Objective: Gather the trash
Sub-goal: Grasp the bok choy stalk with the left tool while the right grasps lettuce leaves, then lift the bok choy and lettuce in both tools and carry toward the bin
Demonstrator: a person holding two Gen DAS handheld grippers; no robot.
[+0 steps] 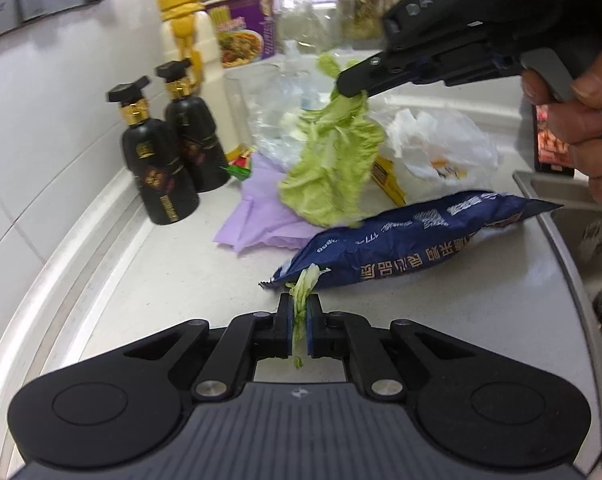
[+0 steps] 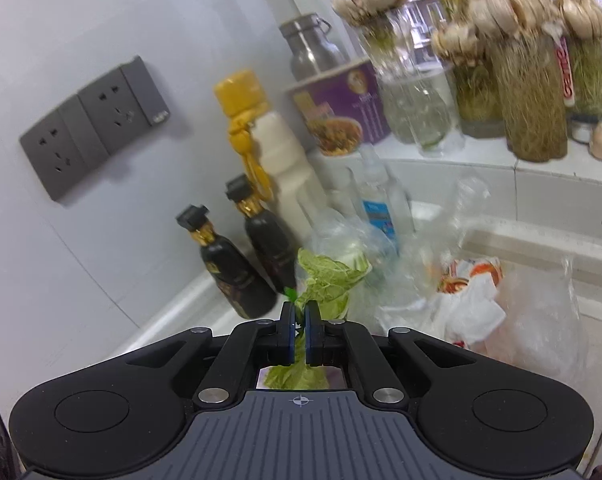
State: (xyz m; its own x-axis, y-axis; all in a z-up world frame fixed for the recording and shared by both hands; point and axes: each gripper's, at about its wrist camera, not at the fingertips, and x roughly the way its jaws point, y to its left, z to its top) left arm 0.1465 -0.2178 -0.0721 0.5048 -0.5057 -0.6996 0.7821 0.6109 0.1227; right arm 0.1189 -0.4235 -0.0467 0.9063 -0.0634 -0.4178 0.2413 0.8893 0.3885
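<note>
Left gripper (image 1: 300, 312), lower centre: jaws pinching a cabbage scrap (image 1: 304, 292) for removal. Right gripper (image 1: 351, 90), upper right: jaws clamping a hanging cabbage leaf (image 1: 333, 160) above the desk (image 1: 161, 280).

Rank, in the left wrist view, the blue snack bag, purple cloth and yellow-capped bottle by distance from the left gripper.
Left gripper, shut on a small leaf scrap:
1. Blue snack bag, just ahead, to the right.
2. Purple cloth, behind the bag, left of centre.
3. Yellow-capped bottle, far back by the wall.

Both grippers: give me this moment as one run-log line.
left gripper: shut on small cabbage scrap | right gripper: shut on large cabbage leaf, lifted off counter | blue snack bag: uncollected
</note>
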